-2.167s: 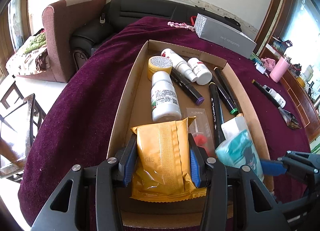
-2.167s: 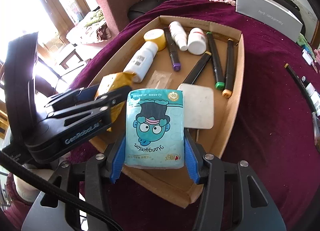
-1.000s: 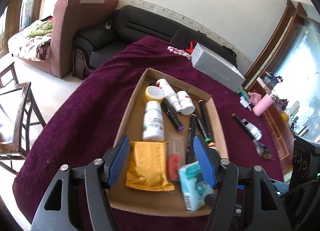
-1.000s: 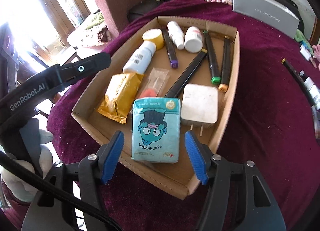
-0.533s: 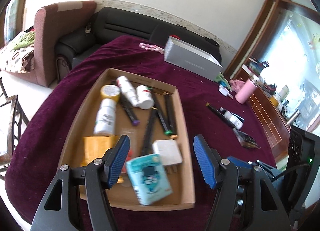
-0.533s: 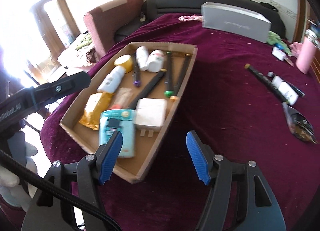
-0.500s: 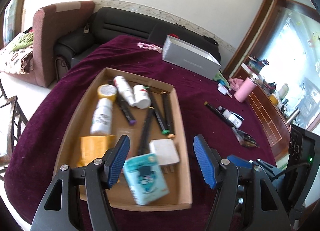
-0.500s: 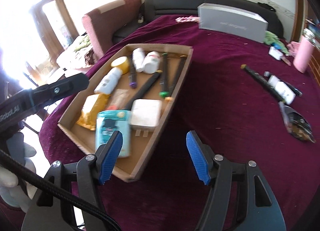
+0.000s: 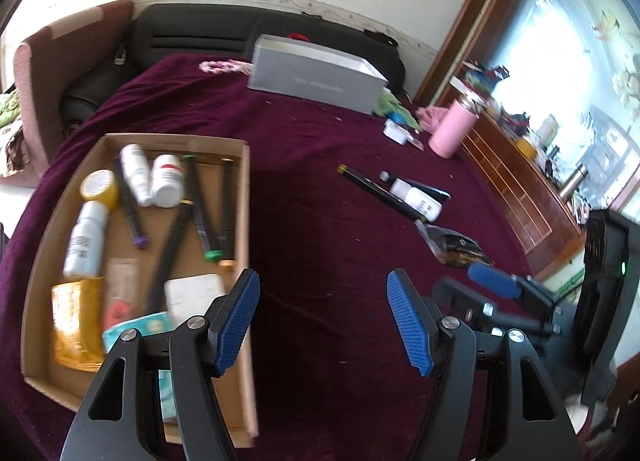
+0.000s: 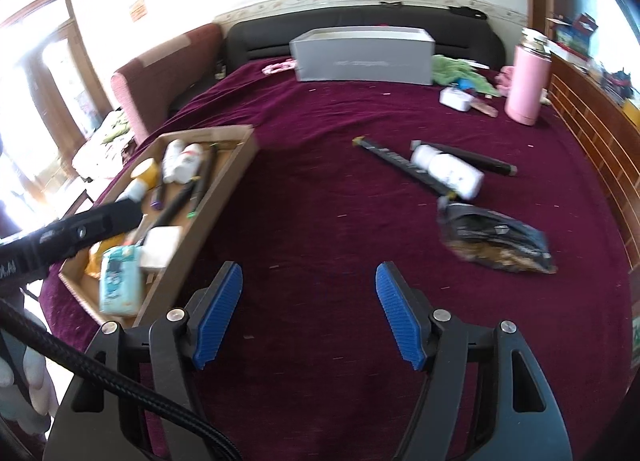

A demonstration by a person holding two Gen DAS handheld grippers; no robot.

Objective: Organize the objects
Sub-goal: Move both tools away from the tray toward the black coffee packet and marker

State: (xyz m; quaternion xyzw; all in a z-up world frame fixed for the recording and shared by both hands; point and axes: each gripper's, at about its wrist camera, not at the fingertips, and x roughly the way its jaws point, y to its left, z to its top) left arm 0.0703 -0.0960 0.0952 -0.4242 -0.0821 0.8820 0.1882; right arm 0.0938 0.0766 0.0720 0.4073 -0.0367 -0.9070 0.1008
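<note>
A cardboard tray point(image 9: 245, 197) at the left holds white bottles, several markers, a yellow packet point(image 9: 74, 323), a teal tissue pack point(image 10: 118, 285) and a white charger point(image 9: 192, 295). On the maroon cloth to the right lie a black marker point(image 10: 400, 165), a white bottle point(image 10: 448, 175), a second dark marker point(image 10: 476, 159) and a dark snack bag point(image 10: 496, 241). My left gripper point(image 9: 324, 321) is open and empty, beside the tray's right wall. My right gripper point(image 10: 308, 315) is open and empty above bare cloth, left of the snack bag.
A grey box point(image 10: 364, 57) stands at the table's far edge. A pink tumbler point(image 10: 528, 81), a green cloth point(image 10: 460, 69) and a small white item point(image 10: 454, 97) are at the far right. A sofa and an armchair stand behind; a wooden cabinet point(image 9: 516, 181) runs along the right.
Both grippers opened, leaving the yellow packet and the teal pack in the tray, then drew back and swung right toward the loose items on the cloth.
</note>
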